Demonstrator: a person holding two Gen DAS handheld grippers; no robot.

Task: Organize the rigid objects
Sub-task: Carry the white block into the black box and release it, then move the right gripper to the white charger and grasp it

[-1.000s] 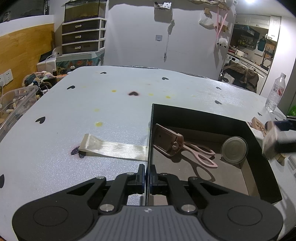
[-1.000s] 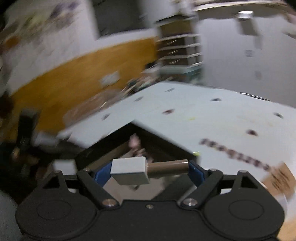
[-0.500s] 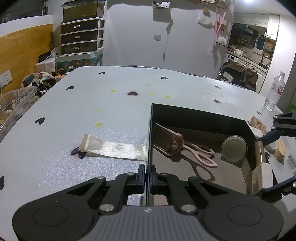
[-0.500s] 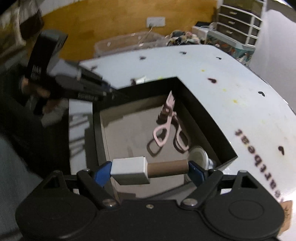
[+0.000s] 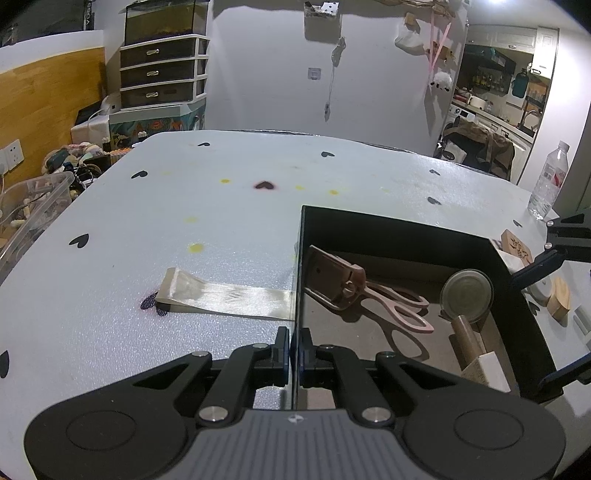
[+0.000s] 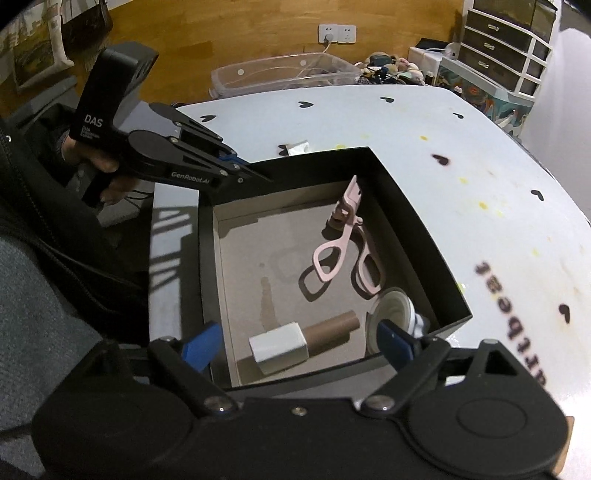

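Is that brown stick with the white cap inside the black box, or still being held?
Inside. The stick lies on the floor of the black box, and the right gripper's opening jaws stand clear of both its ends.

1. Pretty clearly someone's home: a kitchen nook (image 5: 491, 92) with cabinets, shelves of bottles and a washing machine shows past the counter's far right corner.
2. Plastic drawer unit (image 5: 162, 74) with a fish tank (image 5: 164, 22) on top.
3. Clear storage bin (image 6: 280, 75) and wall sockets (image 6: 337, 34) on wood panelling.

One box (image 6: 402, 206) holds one curler (image 6: 347, 240), one lid (image 6: 393, 310), one stamp (image 6: 295, 339).
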